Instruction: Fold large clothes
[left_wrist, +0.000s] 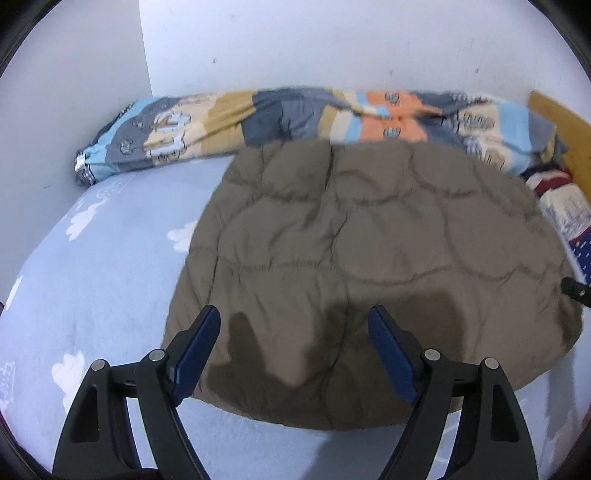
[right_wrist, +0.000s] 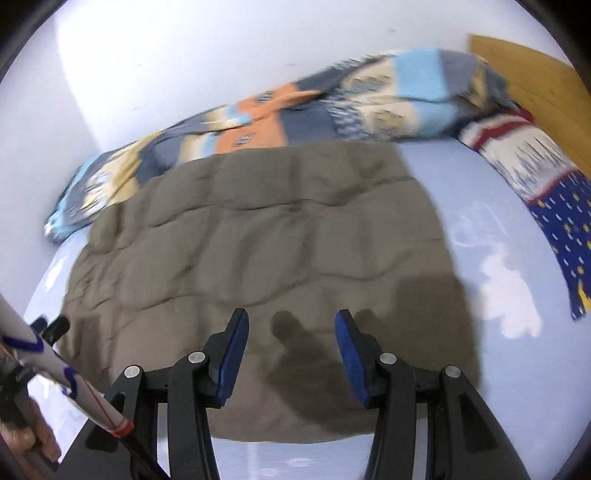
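From the left wrist camera, a puffy brown quilted coat (left_wrist: 369, 251) lies flat on a bed with a light blue sheet with white clouds (left_wrist: 92, 266). The left gripper (left_wrist: 295, 328) hangs over the near edge of the coat with its blue pads wide apart — nothing is between them, and its shadow falls on the cloth. Behind the coat, a rolled-up patchwork blanket in blue, tan and orange (left_wrist: 258, 118) lies along the white wall (left_wrist: 295, 40). A red, white and blue patterned cloth (left_wrist: 565, 210) sits at the right.

From the right wrist camera, the same coat (right_wrist: 258, 236) fills the middle of the bed (right_wrist: 480, 206). The right gripper (right_wrist: 291, 332) hangs above the coat's near edge, its pads partly apart and holding nothing. At the lower left, a hand (right_wrist: 26, 435) and a white sleeve with blue lines (right_wrist: 55, 365) show — the picture is blurry there.
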